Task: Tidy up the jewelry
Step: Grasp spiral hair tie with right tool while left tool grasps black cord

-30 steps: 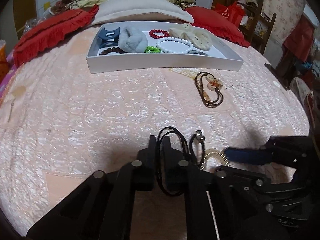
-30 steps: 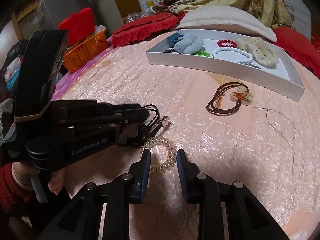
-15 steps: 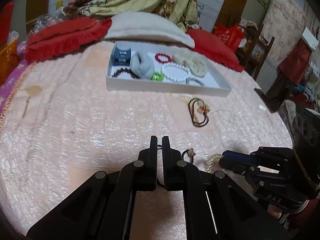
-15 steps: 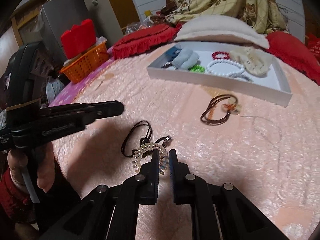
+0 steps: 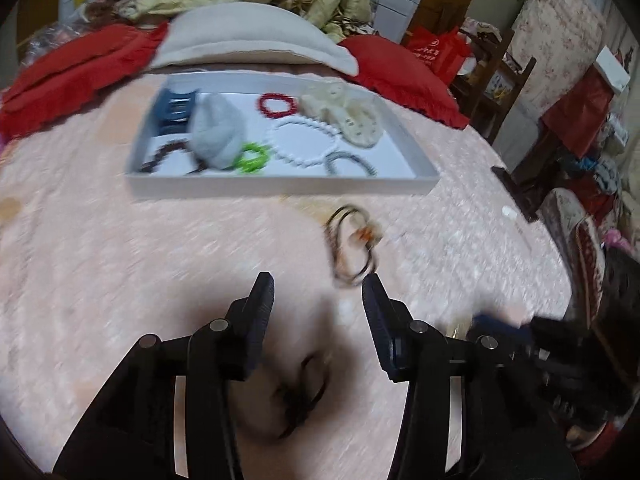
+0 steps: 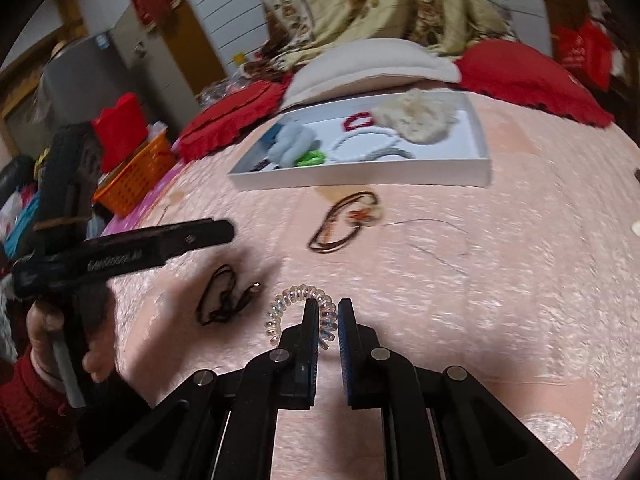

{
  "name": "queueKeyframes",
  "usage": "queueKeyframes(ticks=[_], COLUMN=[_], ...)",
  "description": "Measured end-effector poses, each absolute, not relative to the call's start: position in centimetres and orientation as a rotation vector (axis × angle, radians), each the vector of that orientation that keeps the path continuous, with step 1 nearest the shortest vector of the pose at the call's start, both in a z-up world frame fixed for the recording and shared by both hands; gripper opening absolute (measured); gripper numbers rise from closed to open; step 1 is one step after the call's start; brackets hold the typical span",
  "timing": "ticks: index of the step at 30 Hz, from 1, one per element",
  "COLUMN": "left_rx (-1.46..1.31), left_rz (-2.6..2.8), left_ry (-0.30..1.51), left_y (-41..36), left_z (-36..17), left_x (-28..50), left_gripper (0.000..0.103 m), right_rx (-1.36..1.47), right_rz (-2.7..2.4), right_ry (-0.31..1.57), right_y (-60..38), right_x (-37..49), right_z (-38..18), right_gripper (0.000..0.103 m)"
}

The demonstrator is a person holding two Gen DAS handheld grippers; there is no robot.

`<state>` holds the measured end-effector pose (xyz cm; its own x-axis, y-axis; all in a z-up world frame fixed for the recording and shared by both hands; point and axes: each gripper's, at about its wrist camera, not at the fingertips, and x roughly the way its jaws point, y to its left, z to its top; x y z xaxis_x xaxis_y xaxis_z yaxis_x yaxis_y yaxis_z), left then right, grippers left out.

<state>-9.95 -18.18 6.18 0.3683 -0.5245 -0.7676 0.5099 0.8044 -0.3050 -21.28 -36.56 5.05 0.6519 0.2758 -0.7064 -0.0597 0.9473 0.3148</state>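
Observation:
A white tray [image 5: 280,190] [image 6: 360,178] holds bracelets, hair ties and clips at the far side of the pink bedcover. My left gripper [image 5: 318,292] is open and empty above a black cord necklace [image 5: 300,394] [image 6: 224,294] lying on the cover. My right gripper [image 6: 329,312] is shut on a clear spiral hair tie [image 6: 288,300] and holds it just off the cover. A brown cord necklace with a pendant [image 5: 352,242] [image 6: 346,218] lies in front of the tray.
Red pillows [image 5: 72,76] and a white pillow [image 5: 256,40] lie behind the tray. An orange basket [image 6: 136,176] stands at the left edge of the bed. A thin dark thread [image 6: 436,236] lies right of the pendant necklace.
My left gripper has opened, let go of the black cord necklace and lifted away. My right gripper has closed on the spiral hair tie and raised it.

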Motion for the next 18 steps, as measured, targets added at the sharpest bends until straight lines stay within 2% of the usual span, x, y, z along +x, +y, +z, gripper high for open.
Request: queueKeyframes(ticks=[6,11,14,18], left_rx=[0.061,0.163,0.248,0.223], left_rz=[-0.653,-0.628,-0.594,-0.605], left_ry=[1.056,1.028,0.991,1.003], left_y=[-23.1,-25.3,-26.1,-25.5], left_z=[3.4,2.1,1.9,2.0], left_x=[-6.7,-6.7,-7.3,-7.1], left_gripper=[0.045,0.043,0.007,0.002], right_rx=[0.302,0.321,0.328,0.332], right_rz=[0.188,0.192,0.196,0.193], right_ry=[0.833,0.832,0.832,0.834], right_y=[-37.8,-38.3,-38.3,-38.3], right_x=[-21.2,-21.3,-21.4,-21.4], right_z=[4.8,4.4,4.2,3.9], right_gripper=[0.009,0.009,0.009,0.009])
